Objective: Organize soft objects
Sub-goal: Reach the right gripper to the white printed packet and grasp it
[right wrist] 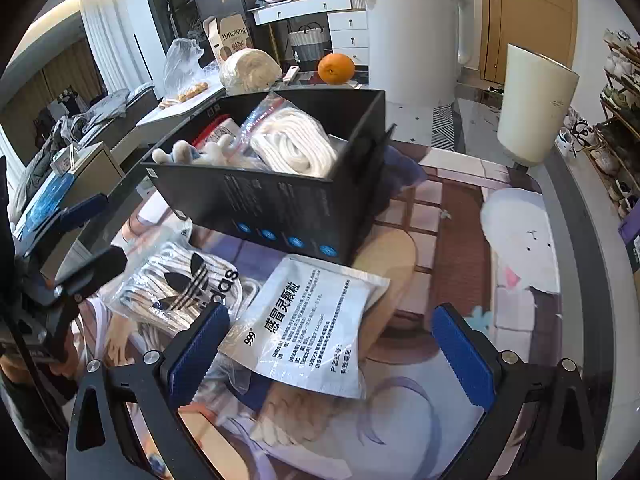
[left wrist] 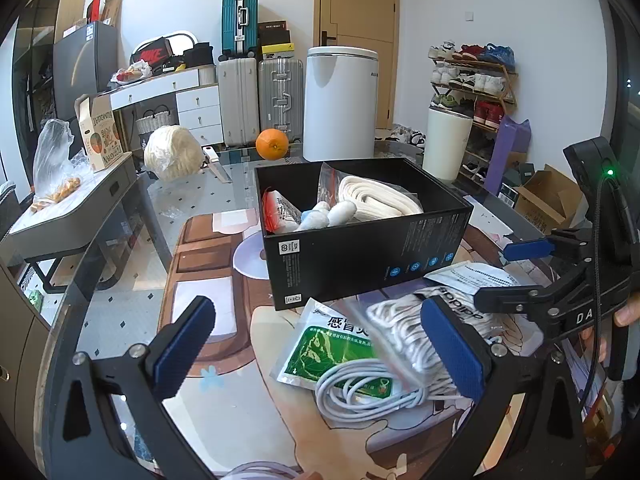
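We are holding the left hand-held gripper (left wrist: pixel 320 344) wide apart and empty above the bench (left wrist: pixel 120 280), its 2 blue pads framing a loose pile of soft things. In that pile a green medicine sachet (left wrist: pixel 320 344) is lying flat, a coiled white cable (left wrist: pixel 360 392) is resting on its near edge, and a clear bag of white laces (left wrist: pixel 404 320) is sitting just beside it, partly behind the right-side pad.

We are also keeping the right hand-held gripper (right wrist: pixel 332 348) wide and empty, hovering over a white medicine sachet (right wrist: pixel 308 320) that is lying printed side up on the patterned mat (right wrist: pixel 460 216). Just to its left, a clear bag with a black trefoil logo (right wrist: pixel 180 284) is lying, filled with white laces.

Beyond both piles, the black box (left wrist: pixel 360 248) is standing open on the mat. Inside it we are seeing a bagged roll of white rope (left wrist: pixel 380 196), a small blue and white plush (left wrist: pixel 328 214) and a red-edged packet (left wrist: pixel 276 208) leaning at the left end. An orange (left wrist: pixel 272 143) is sitting on the bench behind the box, well apart from it.
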Demonstrator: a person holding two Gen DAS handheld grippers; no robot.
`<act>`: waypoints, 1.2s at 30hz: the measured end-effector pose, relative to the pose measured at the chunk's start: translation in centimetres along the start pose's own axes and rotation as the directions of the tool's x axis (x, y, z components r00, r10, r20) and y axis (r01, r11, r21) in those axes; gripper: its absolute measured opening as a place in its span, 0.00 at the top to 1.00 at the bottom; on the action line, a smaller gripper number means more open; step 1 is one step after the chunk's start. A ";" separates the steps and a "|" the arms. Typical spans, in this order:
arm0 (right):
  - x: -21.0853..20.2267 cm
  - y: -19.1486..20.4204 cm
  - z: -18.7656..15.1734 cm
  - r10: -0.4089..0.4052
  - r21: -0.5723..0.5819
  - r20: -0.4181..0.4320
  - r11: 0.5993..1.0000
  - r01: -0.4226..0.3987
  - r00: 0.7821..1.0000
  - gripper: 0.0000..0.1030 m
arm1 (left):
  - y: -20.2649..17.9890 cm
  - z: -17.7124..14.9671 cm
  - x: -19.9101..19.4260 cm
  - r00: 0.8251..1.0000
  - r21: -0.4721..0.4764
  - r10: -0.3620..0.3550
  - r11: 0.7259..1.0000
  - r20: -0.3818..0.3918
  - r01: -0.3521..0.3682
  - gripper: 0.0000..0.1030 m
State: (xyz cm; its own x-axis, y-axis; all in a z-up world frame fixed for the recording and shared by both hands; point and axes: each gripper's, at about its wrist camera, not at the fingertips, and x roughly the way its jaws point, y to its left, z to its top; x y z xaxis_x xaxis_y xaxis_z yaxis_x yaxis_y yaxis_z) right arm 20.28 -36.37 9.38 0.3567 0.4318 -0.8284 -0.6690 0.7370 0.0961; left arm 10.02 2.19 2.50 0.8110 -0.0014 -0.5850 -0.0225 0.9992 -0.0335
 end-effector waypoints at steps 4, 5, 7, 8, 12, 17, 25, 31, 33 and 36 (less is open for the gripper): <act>-0.4 -0.9 -0.3 0.001 0.001 -0.007 1.000 -0.001 1.000 0.01 | -0.1 0.0 0.1 1.000 0.009 -0.002 1.000 -0.003 0.002 0.00; -0.5 -1.2 -0.4 0.002 0.005 -0.007 1.000 -0.002 1.000 0.01 | -0.1 0.0 0.1 1.000 0.011 -0.001 1.000 -0.005 0.001 0.00; -0.5 -1.5 -0.5 0.001 0.009 -0.014 1.000 -0.001 1.000 0.01 | -0.2 -0.1 0.1 1.000 0.017 -0.002 1.000 -0.007 0.003 0.00; -0.5 -1.5 -0.6 -0.003 0.007 -0.012 1.000 0.003 1.000 0.01 | -0.2 -0.1 0.1 1.000 0.018 -0.004 1.000 -0.008 0.004 0.00; -0.1 -1.7 -0.6 -0.034 0.004 -0.025 0.999 0.034 0.999 0.01 | -0.2 0.0 0.1 1.000 0.015 -0.008 1.000 -0.009 0.008 0.00; -0.2 -2.0 -1.0 -0.101 -0.036 -0.043 0.994 0.099 0.994 0.01 | -0.3 -0.1 0.2 1.000 0.012 -0.012 1.000 -0.016 0.012 0.00; 0.6 -2.0 -1.3 -0.153 -0.059 -0.064 0.987 0.150 0.986 0.01 | -0.3 -0.1 0.2 1.000 0.012 -0.015 1.000 -0.020 0.015 0.00; 1.8 -1.5 -0.9 -0.152 -0.050 -0.059 0.988 0.149 0.987 0.01 | -0.2 0.0 0.2 1.000 0.012 -0.015 1.000 -0.020 0.015 0.00; 2.1 -1.6 -0.9 -0.143 -0.038 -0.053 0.989 0.141 0.988 0.01 | -0.2 0.0 0.2 1.000 0.011 -0.015 1.000 -0.022 0.016 0.00; 2.1 -1.7 -1.1 -0.136 -0.025 -0.033 0.991 0.135 0.990 0.01 | -0.2 0.0 0.2 1.000 0.010 -0.017 1.000 -0.022 0.017 0.00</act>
State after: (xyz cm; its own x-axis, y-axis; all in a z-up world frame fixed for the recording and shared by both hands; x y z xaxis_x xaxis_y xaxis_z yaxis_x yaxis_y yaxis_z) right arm 21.42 -37.33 6.88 0.4222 0.3102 -0.8518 -0.6309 0.7752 -0.0304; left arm 10.17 1.95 2.34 0.7982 -0.0191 -0.6021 -0.0026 0.9994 -0.0351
